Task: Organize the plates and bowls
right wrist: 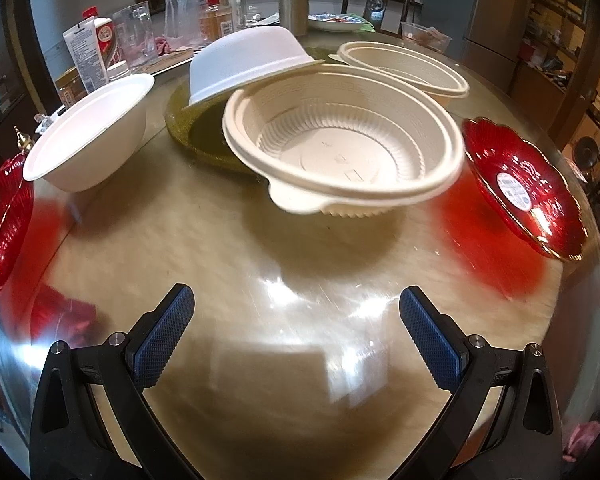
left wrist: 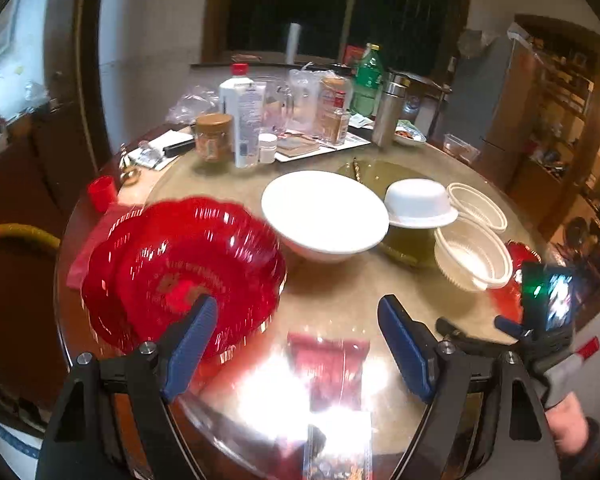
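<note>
Left gripper (left wrist: 296,312): fingers spread apart, nothing between them; red plate (left wrist: 180,272) at frame left, just behind the left finger, blurred. Right gripper (right wrist: 296,300): fingers spread apart, empty, over bare surface (right wrist: 292,264). Ribbed beige bowl (right wrist: 340,148) centre frame; white bowl (right wrist: 88,136) left; second red plate (right wrist: 524,184) right.

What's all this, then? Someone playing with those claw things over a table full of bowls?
A person is sorting plates and bowls on a round table, with a hand-held claw in each hand. Both the left claw and the right claw are open and empty. The left one hangs by a red plate; the right one faces a cream ribbed bowl. An upturned white bowl, a second red plate and other bowls wait unsorted.
</note>
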Available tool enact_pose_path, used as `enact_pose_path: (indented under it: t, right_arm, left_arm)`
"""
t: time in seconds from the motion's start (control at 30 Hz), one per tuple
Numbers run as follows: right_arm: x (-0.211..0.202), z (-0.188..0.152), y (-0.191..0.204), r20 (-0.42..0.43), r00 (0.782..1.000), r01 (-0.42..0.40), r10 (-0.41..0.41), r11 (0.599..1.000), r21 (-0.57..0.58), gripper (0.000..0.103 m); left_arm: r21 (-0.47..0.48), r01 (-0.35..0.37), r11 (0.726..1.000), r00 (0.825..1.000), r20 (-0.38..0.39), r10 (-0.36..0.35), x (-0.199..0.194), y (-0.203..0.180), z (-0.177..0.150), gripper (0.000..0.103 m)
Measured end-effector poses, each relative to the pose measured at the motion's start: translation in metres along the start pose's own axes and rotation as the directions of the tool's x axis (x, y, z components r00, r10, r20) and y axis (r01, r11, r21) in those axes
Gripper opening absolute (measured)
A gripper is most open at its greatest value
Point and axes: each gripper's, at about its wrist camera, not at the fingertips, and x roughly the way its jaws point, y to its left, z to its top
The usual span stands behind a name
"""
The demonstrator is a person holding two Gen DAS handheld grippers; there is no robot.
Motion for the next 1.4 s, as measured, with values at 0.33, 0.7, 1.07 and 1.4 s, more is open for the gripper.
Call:
enact_pose_path:
  t: [0.33,0.7,1.07,1.4]
  right_arm:
    - [-0.027,-0.012,-0.034,0.024,0.984,-0.175,0.174,0.981,0.078,0.103]
    - [-0.110,-0.001,-0.141,0.203,0.948,-0.294,0.246,0.920,0.259,0.103]
    - [-0.040,0.016,-0.293,0.039,0.948,-0.279,0.315,0.767,0.578,0.096]
    - [-0.024,0.018,-0.302,0.047,0.960,-0.254,0.276,0.789,0.560,0.088]
  left_arm:
    - [0.056,0.032,0.998,0.999,-0.006,-0.032,0.009,-0.030,0.013,0.083]
    - [0.042,0.195,0.980,0.977,-0.094,-0.191,0.042,-0.109,0.024,0.083]
    - [0.130,0.363,0.923,0.900,-0.306,-0.311,0.107,-0.285,0.001,0.083]
    - [0.159,0.292,0.943,0.930,-0.277,-0.242,0.133,-0.318,-0.004,0.083]
